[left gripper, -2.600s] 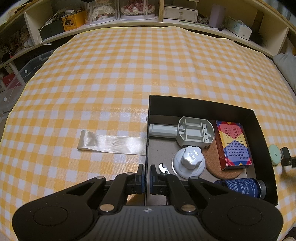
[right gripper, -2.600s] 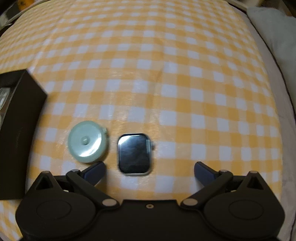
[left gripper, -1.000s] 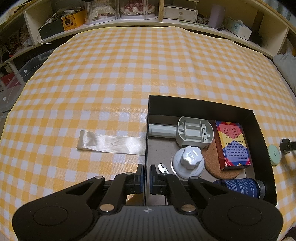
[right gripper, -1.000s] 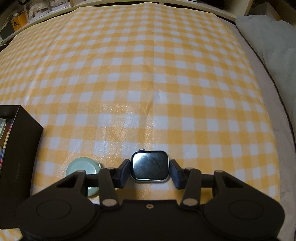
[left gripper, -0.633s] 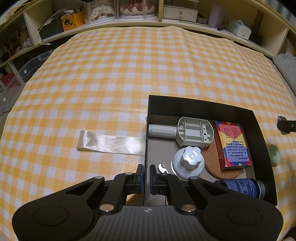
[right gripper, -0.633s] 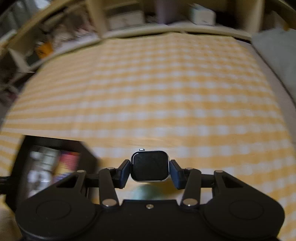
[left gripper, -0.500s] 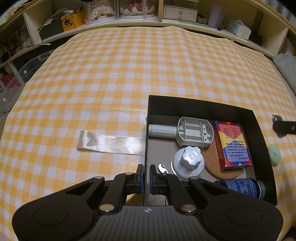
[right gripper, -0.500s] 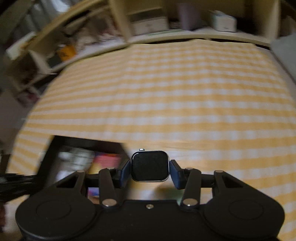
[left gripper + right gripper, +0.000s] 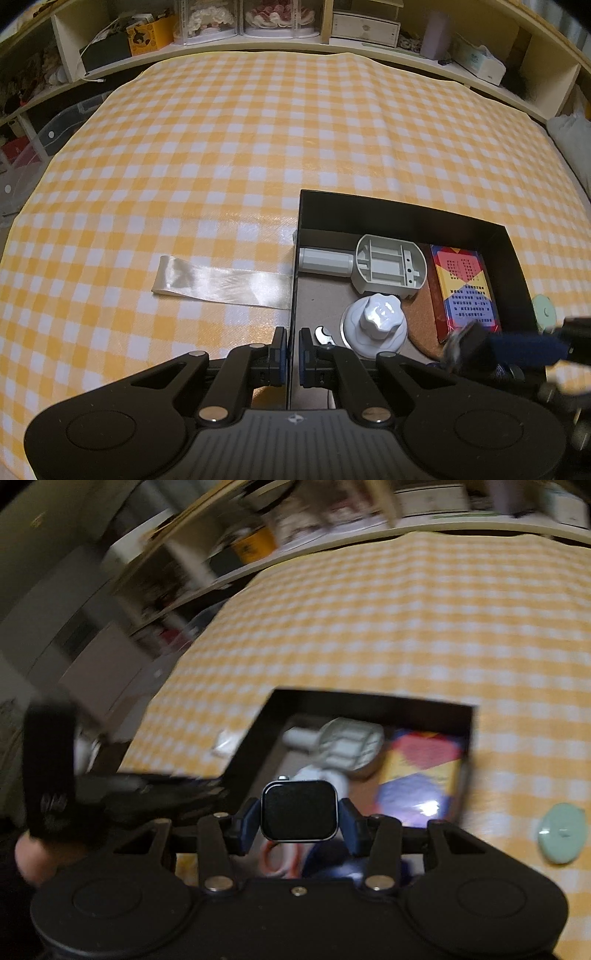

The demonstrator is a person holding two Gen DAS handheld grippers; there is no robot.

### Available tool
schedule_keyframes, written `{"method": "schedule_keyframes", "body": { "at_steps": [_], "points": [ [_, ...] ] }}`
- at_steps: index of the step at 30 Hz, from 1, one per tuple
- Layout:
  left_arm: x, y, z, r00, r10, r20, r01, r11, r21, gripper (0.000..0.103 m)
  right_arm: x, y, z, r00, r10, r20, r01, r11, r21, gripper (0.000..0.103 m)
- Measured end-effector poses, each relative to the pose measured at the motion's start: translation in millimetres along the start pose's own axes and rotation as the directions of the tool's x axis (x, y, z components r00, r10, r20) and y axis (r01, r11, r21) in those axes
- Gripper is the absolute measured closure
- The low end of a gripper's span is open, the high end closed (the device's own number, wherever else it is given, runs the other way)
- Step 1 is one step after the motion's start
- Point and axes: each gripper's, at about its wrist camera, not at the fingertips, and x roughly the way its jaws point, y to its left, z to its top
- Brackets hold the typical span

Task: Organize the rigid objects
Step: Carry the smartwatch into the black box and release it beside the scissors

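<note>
My right gripper (image 9: 298, 821) is shut on a square black smartwatch body (image 9: 298, 810) and holds it above the near end of the black box (image 9: 255, 734); the view is blurred. The box holds a white plastic part (image 9: 388, 266), a white knob (image 9: 375, 326), a cork coaster (image 9: 423, 325), a colourful card box (image 9: 463, 288) and a dark blue can, mostly hidden. My left gripper (image 9: 291, 354) is shut on the box's left wall (image 9: 293, 295). The right gripper (image 9: 491, 349) shows blurred in the left wrist view, over the box's near right corner. A round mint-green object (image 9: 561, 832) lies right of the box.
A strip of shiny white ribbon (image 9: 221, 282) lies on the yellow checked tablecloth (image 9: 258, 129) left of the box. Shelves with boxes and containers (image 9: 280, 18) line the far edge. A grey cushion (image 9: 572, 140) lies at the far right.
My right gripper closed on the smartwatch, lifted it off the cloth and swung left over the box. The left gripper and the box have not moved.
</note>
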Motion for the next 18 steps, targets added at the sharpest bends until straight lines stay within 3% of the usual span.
{"method": "schedule_keyframes", "body": {
  "at_steps": [3, 9, 18],
  "points": [
    [0, 0, 0, 1.000, -0.001, 0.002, 0.001, 1.000, 0.003, 0.098, 2, 11, -5, 1.000, 0.020, -0.018, -0.020, 0.999, -0.037, 0.056],
    [0, 1, 1, 1.000, -0.001, 0.001, 0.001, 1.000, 0.000, 0.098, 13, 17, -14, 0.996, 0.071, -0.053, -0.071, 0.997, 0.001, 0.056],
    [0, 2, 0, 1.000, -0.002, -0.001, 0.002, 1.000, 0.000, 0.098, 20, 20, -19, 0.993, 0.080, -0.088, -0.078, 0.997, 0.021, 0.051]
  ]
}}
